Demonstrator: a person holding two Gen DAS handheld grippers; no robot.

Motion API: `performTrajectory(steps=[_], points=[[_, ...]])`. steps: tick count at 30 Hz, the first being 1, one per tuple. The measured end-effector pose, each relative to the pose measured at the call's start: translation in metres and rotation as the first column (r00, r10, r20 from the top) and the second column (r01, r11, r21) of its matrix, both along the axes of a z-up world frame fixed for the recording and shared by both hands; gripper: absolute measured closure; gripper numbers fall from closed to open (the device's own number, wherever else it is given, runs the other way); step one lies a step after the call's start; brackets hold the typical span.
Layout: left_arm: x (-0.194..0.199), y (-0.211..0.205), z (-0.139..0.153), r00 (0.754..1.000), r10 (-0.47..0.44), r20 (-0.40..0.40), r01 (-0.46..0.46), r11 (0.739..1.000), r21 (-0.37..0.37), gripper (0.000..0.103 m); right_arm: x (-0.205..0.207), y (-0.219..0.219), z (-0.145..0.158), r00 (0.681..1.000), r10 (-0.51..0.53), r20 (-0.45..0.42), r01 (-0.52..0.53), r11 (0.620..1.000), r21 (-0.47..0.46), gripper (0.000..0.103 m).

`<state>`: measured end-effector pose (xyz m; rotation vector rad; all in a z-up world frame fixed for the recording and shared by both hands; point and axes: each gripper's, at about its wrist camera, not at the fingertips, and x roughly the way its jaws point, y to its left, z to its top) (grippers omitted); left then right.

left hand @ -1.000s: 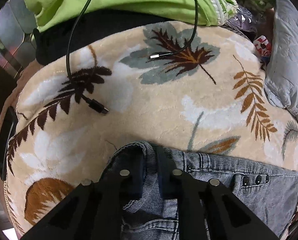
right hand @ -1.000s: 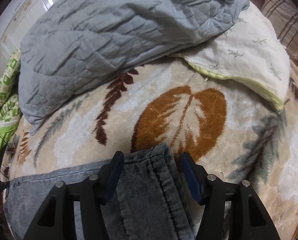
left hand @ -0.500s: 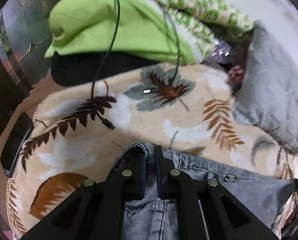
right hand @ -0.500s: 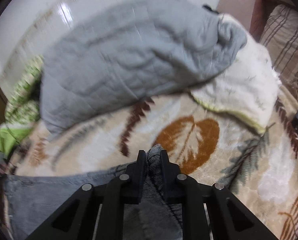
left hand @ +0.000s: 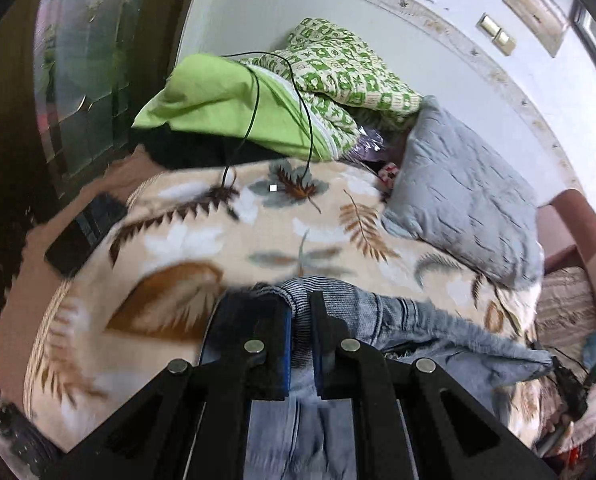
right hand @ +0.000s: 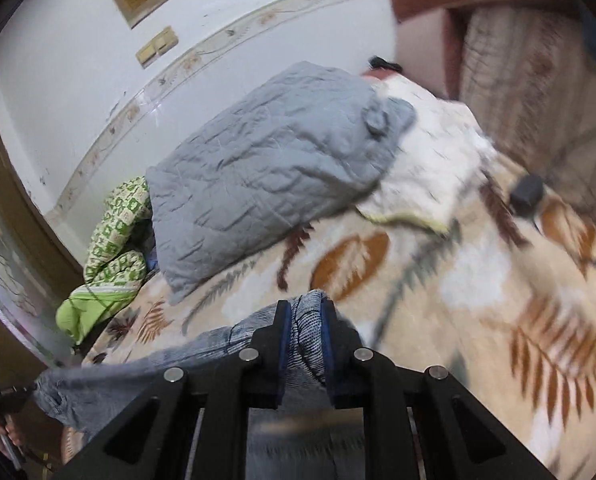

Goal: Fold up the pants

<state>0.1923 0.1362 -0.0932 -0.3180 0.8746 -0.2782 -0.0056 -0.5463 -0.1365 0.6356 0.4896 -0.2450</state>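
Observation:
The grey-blue denim pants (left hand: 438,332) hang stretched between my two grippers above a leaf-patterned blanket (left hand: 257,232). My left gripper (left hand: 301,312) is shut on one end of the pants' edge, which bunches between the blue pads. My right gripper (right hand: 302,320) is shut on the other end of the pants (right hand: 169,364). The cloth runs from each gripper toward the other and droops below the fingers. The lower part of the pants is hidden under the gripper bodies.
A grey quilted pillow (left hand: 458,196) and a green bedding pile (left hand: 257,104) lie at the back by the wall. Black cables (left hand: 253,120) trail onto the blanket. A dark phone (left hand: 83,236) lies at the left bed edge. A small dark object (right hand: 526,196) sits on the blanket's right side.
The right gripper closed on the pants' edge. Both grippers then lifted the pants well up off the blanket, so the bed now looks farther away.

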Motion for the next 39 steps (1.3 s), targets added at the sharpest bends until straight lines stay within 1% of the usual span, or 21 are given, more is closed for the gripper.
performTrajectory(steps=[3,5,10,13,14,15,17,19,21,23,24,26,28,30,32,33,34,35,36,37,39], points=[[-0.043,0.015,-0.011,1.000,-0.016,-0.012,0.016,1.000,-0.017,0.095,-0.036,-0.001,-0.011,1.000,0.012,-0.008,-0.011,0.999,0.049,0.088],[-0.064,0.017,-0.023,0.999,-0.023,-0.042,0.023,1.000,-0.006,0.095,-0.057,0.003,-0.018,0.999,0.025,-0.029,-0.023,0.998,0.064,0.088],[-0.092,0.033,-0.063,0.990,0.003,-0.144,-0.006,1.000,-0.021,0.095,-0.092,0.021,-0.044,0.985,0.085,-0.152,-0.076,0.995,0.067,0.088],[-0.099,0.041,-0.084,0.980,0.024,-0.196,-0.029,0.999,-0.021,0.095,-0.107,0.027,-0.064,0.955,0.150,-0.256,-0.134,0.988,0.081,0.088],[-0.101,0.045,-0.092,0.977,0.034,-0.210,-0.040,0.999,-0.026,0.095,-0.111,0.029,-0.073,0.934,0.185,-0.304,-0.163,0.982,0.097,0.088],[-0.103,0.049,-0.098,0.976,0.040,-0.215,-0.052,0.997,-0.049,0.095,-0.113,0.029,-0.077,0.923,0.204,-0.325,-0.177,0.978,0.110,0.088],[-0.104,0.051,-0.104,0.973,0.051,-0.225,-0.063,0.997,-0.048,0.095,-0.117,0.028,-0.090,0.883,0.275,-0.380,-0.231,0.960,0.156,0.087],[-0.101,0.048,-0.109,0.969,0.040,-0.245,-0.049,0.998,-0.033,0.095,-0.117,0.029,-0.096,0.857,0.303,-0.417,-0.251,0.952,0.176,0.084],[-0.100,0.047,-0.111,0.963,0.045,-0.264,-0.048,0.999,-0.004,0.094,-0.117,0.029,-0.094,0.843,0.319,-0.432,-0.268,0.947,0.177,0.084],[-0.103,0.053,-0.109,0.959,0.054,-0.278,-0.057,0.998,-0.003,0.092,-0.117,0.027,-0.086,0.838,0.324,-0.440,-0.281,0.946,0.161,0.084],[-0.104,0.056,-0.106,0.959,0.066,-0.275,-0.066,0.998,0.006,0.092,-0.118,0.026,-0.078,0.838,0.321,-0.441,-0.286,0.947,0.145,0.084],[-0.111,0.064,-0.095,0.962,0.099,-0.255,-0.085,0.994,0.067,0.092,-0.118,0.021,-0.065,0.852,0.308,-0.423,-0.284,0.951,0.121,0.084],[-0.118,0.071,-0.083,0.965,0.121,-0.231,-0.101,0.990,0.100,0.092,-0.120,0.016,-0.049,0.880,0.287,-0.378,-0.267,0.958,0.105,0.084],[-0.124,0.070,-0.068,0.975,0.118,-0.191,-0.099,0.990,0.105,0.092,-0.122,0.006,-0.035,0.914,0.259,-0.312,-0.238,0.966,0.106,0.083],[-0.129,0.057,-0.053,0.986,0.089,-0.144,-0.073,0.991,0.114,0.091,-0.119,-0.004,-0.027,0.938,0.227,-0.264,-0.202,0.972,0.118,0.071],[-0.130,0.046,-0.046,0.991,0.062,-0.118,-0.049,0.992,0.116,0.090,-0.114,-0.007,-0.025,0.946,0.208,-0.247,-0.183,0.976,0.122,0.050],[-0.130,0.035,-0.042,0.994,0.038,-0.102,-0.026,0.993,0.116,0.085,-0.108,-0.010,-0.024,0.956,0.188,-0.226,-0.162,0.978,0.128,0.030],[-0.130,0.017,-0.037,0.997,-0.009,-0.080,0.018,0.993,0.116,0.075,-0.102,-0.009,-0.023,0.962,0.174,-0.212,-0.149,0.980,0.128,0.027],[-0.131,-0.005,-0.033,0.997,-0.056,-0.062,0.063,0.991,0.118,0.070,-0.092,-0.009,-0.022,0.969,0.152,-0.197,-0.127,0.983,0.130,0.027],[-0.131,-0.021,-0.031,0.995,-0.090,-0.048,0.095,0.988,0.119,0.061,-0.083,-0.007,-0.024,0.969,0.142,-0.203,-0.114,0.983,0.141,0.027],[-0.133,-0.063,-0.029,0.985,-0.174,-0.016,0.174,0.978,0.114,0.056,-0.063,-0.006,-0.033,0.964,0.123,-0.235,-0.077,0.978,0.195,0.027]])
